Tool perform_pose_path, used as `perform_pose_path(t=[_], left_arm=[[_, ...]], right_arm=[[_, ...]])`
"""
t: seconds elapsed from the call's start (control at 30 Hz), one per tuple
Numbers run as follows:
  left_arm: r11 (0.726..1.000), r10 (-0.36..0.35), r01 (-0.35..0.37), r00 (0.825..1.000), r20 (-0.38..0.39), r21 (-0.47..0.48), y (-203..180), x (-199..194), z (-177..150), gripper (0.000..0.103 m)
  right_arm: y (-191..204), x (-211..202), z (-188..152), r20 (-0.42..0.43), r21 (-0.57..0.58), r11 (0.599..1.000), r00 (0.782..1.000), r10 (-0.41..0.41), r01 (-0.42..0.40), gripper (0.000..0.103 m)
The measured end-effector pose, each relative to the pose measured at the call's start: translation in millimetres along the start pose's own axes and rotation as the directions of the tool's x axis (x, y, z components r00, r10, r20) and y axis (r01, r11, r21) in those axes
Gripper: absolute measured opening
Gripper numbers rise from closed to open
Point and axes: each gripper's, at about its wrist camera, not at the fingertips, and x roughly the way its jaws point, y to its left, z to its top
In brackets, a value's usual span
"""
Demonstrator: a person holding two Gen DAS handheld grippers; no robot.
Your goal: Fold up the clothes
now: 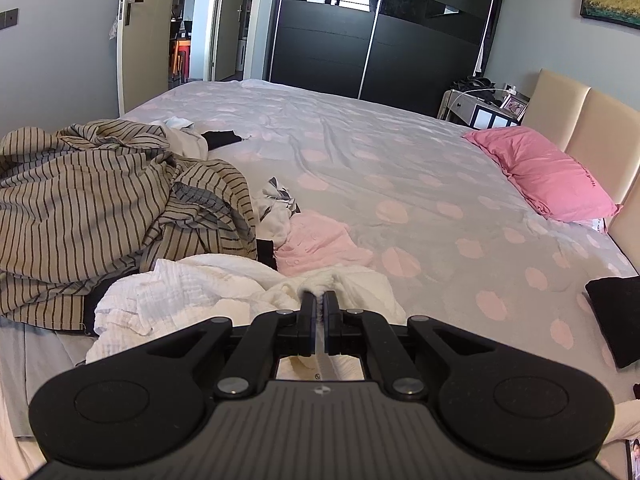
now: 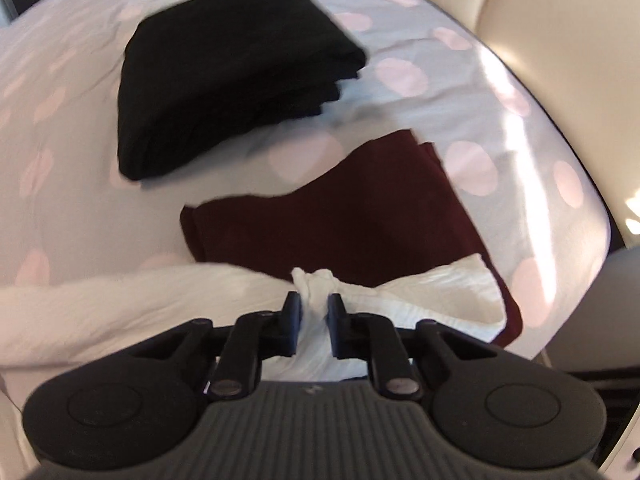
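White crinkled cloth [image 1: 192, 292] lies on the near edge of the bed [image 1: 400, 168] beside a heap of unfolded laundry [image 1: 100, 208]. The left hand-held gripper [image 1: 319, 300] is clamped tight on one bunched edge, apparently anchoring it.

Right view: the right hand-held gripper [image 2: 314, 304], nearly closed, pinches another bunch, likely stretching the cloth. Folded black [image 2: 232, 72] and maroon [image 2: 340, 216] garments sit beyond, set aside.

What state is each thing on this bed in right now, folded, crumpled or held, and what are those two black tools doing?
left tool: shut on the white garment
right tool: shut on a bunch of the white garment
white garment: crumpled, unfolded
black garment: folded, lying on the bed
maroon garment: folded, white cloth overlapping its near edge
striped garment: crumpled in a heap
pink garment: rumpled, unfolded
pink pillow: lying by the headboard
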Motion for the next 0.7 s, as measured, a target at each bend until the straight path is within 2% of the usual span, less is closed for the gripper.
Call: perform_pose_path(t=[0.1, 0.17, 0.23, 0.27, 0.33, 0.37, 0.4, 0.43, 0.5, 0.57, 0.63, 0.7], left_arm=[[1.0, 0.003, -0.003, 1.0, 0.001, -0.006, 1, 0, 1, 0.001], [1.0, 0.008, -0.008, 1.0, 0.002, -0.01, 2, 0, 1, 0.001], [1.0, 0.012, -0.012, 1.0, 0.004, -0.018, 4, -2, 1, 0.001], [1.0, 0.015, -0.014, 1.0, 0.006, -0.022, 5, -2, 1, 0.001], [0.999, 0.021, -0.02, 1.0, 0.008, -0.027, 8, -4, 1, 0.001], [0.999, 0.025, -0.025, 1.0, 0.009, -0.03, 10, -5, 0, 0.001], [0.999, 0.03, -0.03, 1.0, 0.01, -0.032, 12, -6, 0, 0.001], [0.999, 0.032, -0.032, 0.999, 0.01, -0.035, 13, -6, 0, 0.002], [0.999, 0.034, -0.034, 0.999, 0.004, -0.042, 17, -6, -2, 0.002], [0.999, 0.028, -0.028, 1.0, -0.005, -0.042, 18, -4, -3, 0.002], [0.999, 0.02, -0.021, 1.0, -0.017, -0.027, 15, -2, -5, 0.002], [1.0, 0.02, -0.02, 0.999, -0.028, 0.0, 9, 1, -7, 0.002]], right_arm=[[-7, -19, 11, 0.083, 0.07, 0.997, 0.996, 0.022, -0.028, 0.014], [-8, -38, 21, 0.192, 0.109, 0.99, 0.979, 0.064, -0.086, 0.013], [-10, -63, 29, 0.329, 0.135, 0.978, 0.938, 0.109, -0.162, 0.013], [-13, -76, 32, 0.398, 0.142, 0.971, 0.909, 0.124, -0.194, 0.013], [-20, -100, 33, 0.531, 0.151, 0.955, 0.836, 0.139, -0.255, 0.013], [-25, -109, 31, 0.573, 0.163, 0.951, 0.81, 0.126, -0.263, 0.013], [-30, -116, 29, 0.602, 0.179, 0.949, 0.791, 0.104, -0.261, 0.013], [-36, -121, 27, 0.617, 0.2, 0.947, 0.783, 0.077, -0.251, 0.013], [-49, -115, 21, 0.581, 0.257, 0.951, 0.814, -0.011, -0.17, 0.013], [-64, -98, 14, 0.491, 0.312, 0.948, 0.865, -0.105, -0.062, 0.013], [-82, -68, 3, 0.332, 0.357, 0.933, 0.926, -0.178, 0.051, 0.013], [-98, -37, -10, 0.165, 0.369, 0.922, 0.968, -0.19, 0.118, 0.013]])
